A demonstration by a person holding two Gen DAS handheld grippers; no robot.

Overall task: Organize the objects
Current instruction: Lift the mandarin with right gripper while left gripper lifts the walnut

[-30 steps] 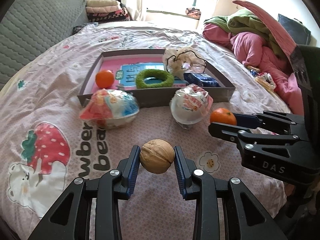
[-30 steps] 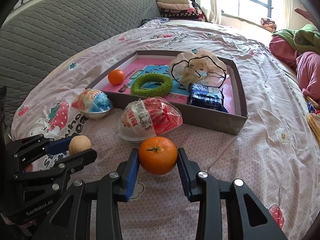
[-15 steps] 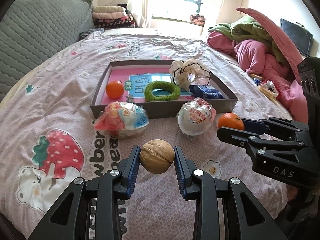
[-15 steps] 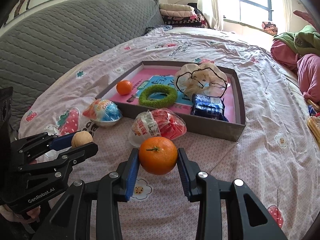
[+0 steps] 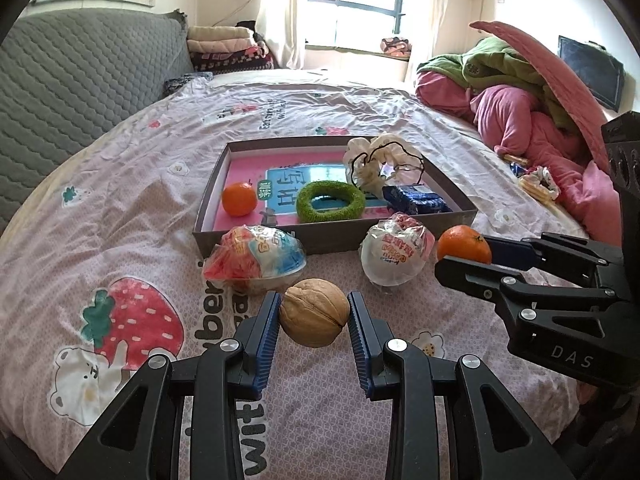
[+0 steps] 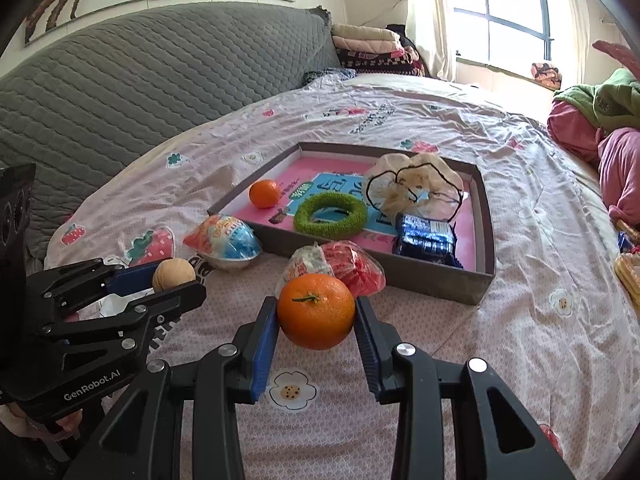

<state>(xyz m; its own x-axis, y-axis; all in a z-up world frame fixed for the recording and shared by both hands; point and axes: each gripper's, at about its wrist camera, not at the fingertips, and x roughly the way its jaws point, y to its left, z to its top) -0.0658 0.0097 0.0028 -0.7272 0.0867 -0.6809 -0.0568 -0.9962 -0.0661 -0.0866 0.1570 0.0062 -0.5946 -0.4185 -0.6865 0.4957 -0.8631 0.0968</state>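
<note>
I am holding two sets of tongs above a bed (image 5: 120, 184) covered in a pink sheet printed with strawberries and small flowers.

My left tongs (image 5: 313, 314) are closed on a walnut (image 5: 313, 312), its shell pinched between the two blue-lined fingers and lifted clear of the sheet. My right tongs (image 6: 316, 312) are closed the same way on a mandarin orange (image 6: 316, 311), stem facing up toward me. In the left wrist view the right tongs reach in from the right side with the orange at their tips; in the right wrist view the left tongs reach in from the left with the walnut.

Ahead of both tongs a shallow grey box (image 5: 208, 200) with a pink and blue printed floor lies on the bed. Inside it sit a second orange (image 5: 239, 199) near the left wall, a green fuzzy ring (image 5: 331, 202) in the middle, a cream scrunchie with black trim (image 5: 380, 160) toward the far right, and a dark blue snack packet (image 5: 416, 199) near the right front corner.

Just outside the box's near wall lie two plastic-wrapped egg-shaped toys: a blue and red one (image 5: 254, 258) on the left and a white and red one (image 5: 394, 254) on the right, both resting on the sheet. A heap of pink and green bedding (image 5: 520, 92) fills the far right.
</note>
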